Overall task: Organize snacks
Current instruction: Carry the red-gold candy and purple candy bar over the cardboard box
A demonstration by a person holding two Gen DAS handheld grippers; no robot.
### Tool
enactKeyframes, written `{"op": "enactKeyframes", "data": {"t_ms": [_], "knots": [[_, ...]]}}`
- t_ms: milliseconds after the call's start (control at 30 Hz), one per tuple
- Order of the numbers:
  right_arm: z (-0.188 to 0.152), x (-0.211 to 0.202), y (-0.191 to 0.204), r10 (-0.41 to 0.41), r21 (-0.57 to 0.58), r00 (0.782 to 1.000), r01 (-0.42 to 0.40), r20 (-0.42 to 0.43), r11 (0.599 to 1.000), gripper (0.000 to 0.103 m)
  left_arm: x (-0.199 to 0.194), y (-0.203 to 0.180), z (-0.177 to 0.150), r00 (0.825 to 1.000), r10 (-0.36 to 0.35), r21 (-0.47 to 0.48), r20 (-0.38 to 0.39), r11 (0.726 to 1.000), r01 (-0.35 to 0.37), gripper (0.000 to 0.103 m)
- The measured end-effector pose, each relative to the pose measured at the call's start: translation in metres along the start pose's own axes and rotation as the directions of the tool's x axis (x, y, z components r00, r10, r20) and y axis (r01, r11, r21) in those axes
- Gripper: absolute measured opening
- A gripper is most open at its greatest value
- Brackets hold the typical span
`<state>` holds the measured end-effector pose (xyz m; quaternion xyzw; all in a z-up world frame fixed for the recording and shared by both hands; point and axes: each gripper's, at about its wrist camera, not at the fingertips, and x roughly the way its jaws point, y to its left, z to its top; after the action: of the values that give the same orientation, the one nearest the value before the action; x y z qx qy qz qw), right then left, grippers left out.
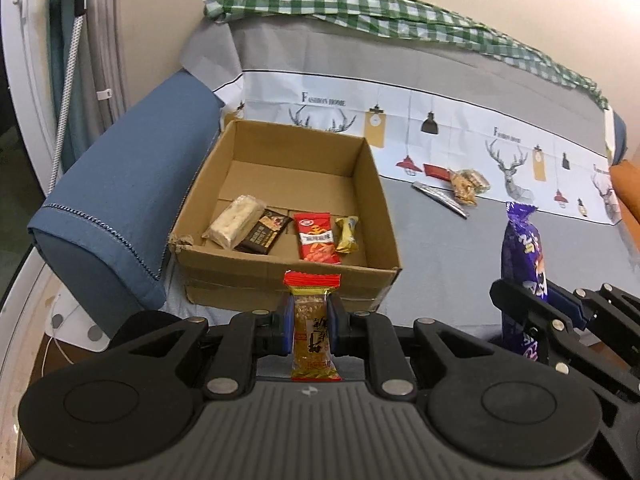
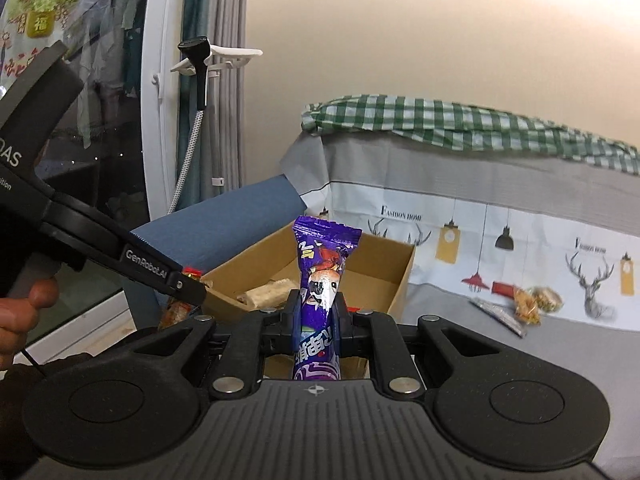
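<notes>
The open brown cardboard box (image 1: 280,200) sits just ahead of both grippers. The left gripper (image 1: 311,330) clamps a gold red-ended snack bar (image 1: 313,328) short of the box's near wall; released there, it likely falls outside. The right gripper (image 2: 317,322) pinches a purple candy packet (image 2: 322,276), which could slip.

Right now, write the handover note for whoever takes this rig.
Left tool: shut on the red-ended snack bar, just short of the cardboard box.
Right tool: shut on the purple snack packet, held upright near the box.
Done: four snacks lie in the box, among them a red packet.
Left: drop both held snacks in, then fetch the loose snacks on the grey sofa cover.
</notes>
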<state>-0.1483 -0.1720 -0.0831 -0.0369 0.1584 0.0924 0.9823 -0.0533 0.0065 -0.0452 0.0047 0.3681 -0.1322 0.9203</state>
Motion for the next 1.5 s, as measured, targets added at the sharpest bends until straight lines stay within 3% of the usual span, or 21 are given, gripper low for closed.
{"op": "enactKeyframes", "data": {"t_ms": [433,1067,1500], "knots": [[0.001,0.003,0.007,-0.009,-0.024,1.000,0.009,-0.011,1.000,0.015,-0.001,0.007,-0.002,1.000,-0.009,-0.020,0.018,1.000,0.009,0.018],[-0.002,0.023,0.001,0.001,0.004,0.998,0.000,-0.067,1.000,0.015,0.017,0.009,0.000,1.000,0.004,-0.019,-0.020,1.000,-0.005,0.018],[0.001,0.056,-0.012,-0.007,0.009,0.994,0.008,-0.113,1.000,0.015,0.046,0.026,0.033,1.000,0.013,-0.026,-0.027,1.000,-0.014,0.018]]}}
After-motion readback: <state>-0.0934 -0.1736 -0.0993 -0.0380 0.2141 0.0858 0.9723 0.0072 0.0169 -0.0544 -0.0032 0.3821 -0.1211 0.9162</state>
